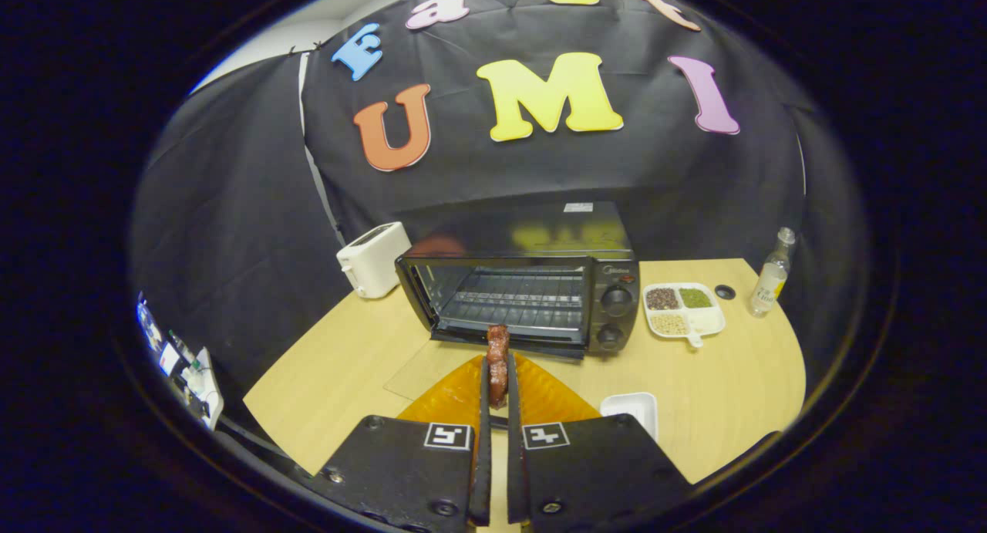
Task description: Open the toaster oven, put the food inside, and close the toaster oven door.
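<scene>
Brown and glossy, a strip of food [497, 363] stands upright between the fingers [484, 394], which are nearly closed and press on it from both sides, its upper end poking out above their tips. Under the fingers lies an orange plate [551, 398] with a ribbed surface, resting on the pale wooden desk [339, 371]. Just beside that plate, off to the right of the fingers, sits a small white dish [631, 409]. Just ahead of the food is the black toaster oven [532, 294], its glass door [428, 371] folded down flat toward the fingers and the wire rack inside in view; two knobs sit on its right panel. Left of the oven, close against it, stands a white toaster [373, 259]. To the right of the oven is a white divided tray [686, 311] holding grains, and farther right a clear bottle [773, 274] stands upright near the desk's far corner.
</scene>
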